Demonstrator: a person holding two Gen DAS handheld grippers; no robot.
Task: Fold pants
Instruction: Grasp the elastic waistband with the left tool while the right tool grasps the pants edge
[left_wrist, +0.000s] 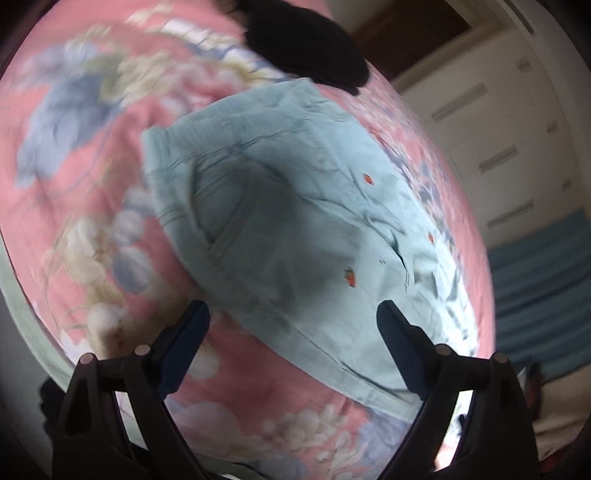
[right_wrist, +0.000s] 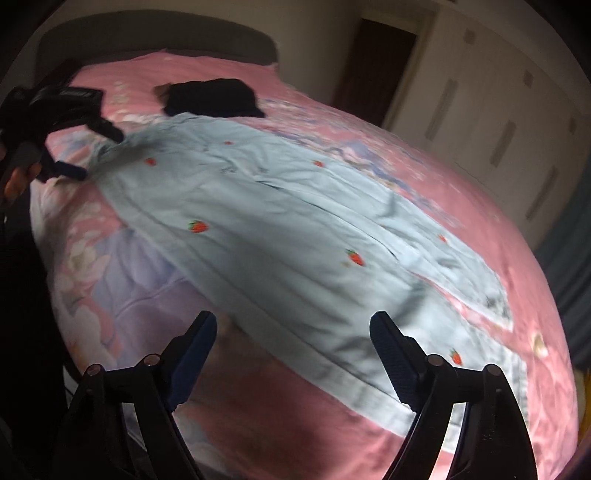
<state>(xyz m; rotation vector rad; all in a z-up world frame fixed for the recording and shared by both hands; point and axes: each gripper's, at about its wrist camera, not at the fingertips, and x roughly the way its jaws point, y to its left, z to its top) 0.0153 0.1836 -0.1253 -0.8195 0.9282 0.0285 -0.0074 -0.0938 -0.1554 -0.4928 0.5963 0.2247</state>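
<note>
On the bedspread (right_wrist: 303, 424), strawberry-print pants (right_wrist: 280, 236) bear no legible writing.

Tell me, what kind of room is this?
Most likely a bedroom. Light blue pants lie spread on a bed with a pink floral bedspread and a dark headboard; white wardrobe doors line the wall beside it.

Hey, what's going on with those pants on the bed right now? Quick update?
Both tongs, left and right, open, empty. Light blue pants spread flat on pink bedspread, unfolded. Black garment beyond waistband, not blocking.
</note>
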